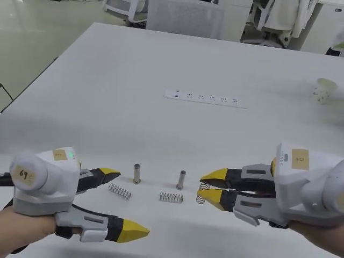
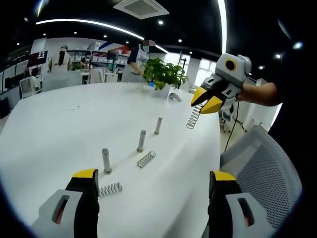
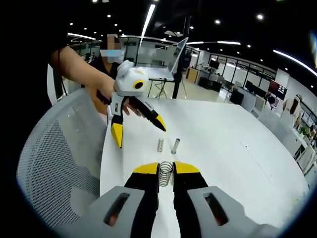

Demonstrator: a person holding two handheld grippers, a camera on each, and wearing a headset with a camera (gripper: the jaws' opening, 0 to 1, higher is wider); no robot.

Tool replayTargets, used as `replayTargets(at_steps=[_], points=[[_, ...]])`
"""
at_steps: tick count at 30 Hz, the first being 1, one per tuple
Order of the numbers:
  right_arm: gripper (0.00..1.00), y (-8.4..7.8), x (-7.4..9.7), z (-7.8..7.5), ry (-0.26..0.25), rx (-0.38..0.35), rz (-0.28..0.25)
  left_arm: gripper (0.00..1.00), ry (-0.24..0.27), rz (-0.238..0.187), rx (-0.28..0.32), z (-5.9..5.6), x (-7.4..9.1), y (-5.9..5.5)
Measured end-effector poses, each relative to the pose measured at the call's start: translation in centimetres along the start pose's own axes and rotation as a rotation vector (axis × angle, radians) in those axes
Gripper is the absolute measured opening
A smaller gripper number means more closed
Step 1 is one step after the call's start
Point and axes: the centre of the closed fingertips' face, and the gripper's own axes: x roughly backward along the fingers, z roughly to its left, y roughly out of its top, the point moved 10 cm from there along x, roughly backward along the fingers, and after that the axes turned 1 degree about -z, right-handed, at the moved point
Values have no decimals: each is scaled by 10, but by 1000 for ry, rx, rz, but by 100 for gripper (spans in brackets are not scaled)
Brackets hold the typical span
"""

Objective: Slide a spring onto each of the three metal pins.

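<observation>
Two upright metal pins [image 1: 136,173] [image 1: 181,179] stand on the white table [image 1: 161,70]; the left gripper view shows all three in a row [image 2: 105,161] [image 2: 141,141] [image 2: 158,125]. Two loose springs [image 1: 119,191] [image 1: 171,198] lie just in front of the pins. My right gripper [image 1: 207,186] is shut on a third spring [image 1: 202,192], held just right of the second pin and hanging from the jaws [image 3: 165,173]. My left gripper [image 1: 126,203] is open and holds nothing, left of the pins near the table's front edge.
A white power strip [image 1: 204,98] lies mid-table beyond the pins. A paper cup [image 1: 324,90] stands at the far right. Chairs [image 1: 185,16] line the far edge, and a grey mesh chair [image 3: 54,148] sits by the near edge.
</observation>
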Motion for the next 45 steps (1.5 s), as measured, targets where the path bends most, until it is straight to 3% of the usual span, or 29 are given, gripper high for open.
replayTargets(at_steps=[5, 9, 16, 26, 37, 45], points=[[7, -2, 0, 0, 0, 2, 1, 98, 25, 1, 12, 1, 4, -3], [7, -3, 1, 0, -2, 0, 5, 98, 58, -3, 13, 5, 7, -4], [7, -14, 5, -9, -22, -21, 23, 98, 67, -13, 24, 5, 10, -2], [7, -24, 16, -32, -71, -44, 60, 98, 80, -12, 26, 6, 14, -3], [7, -28, 30, -65, -173, -90, 50, 98, 90, -16, 32, 9, 18, -3], [7, -31, 31, -78, -217, -135, 45, 98, 86, -18, 31, 6, 19, -3]])
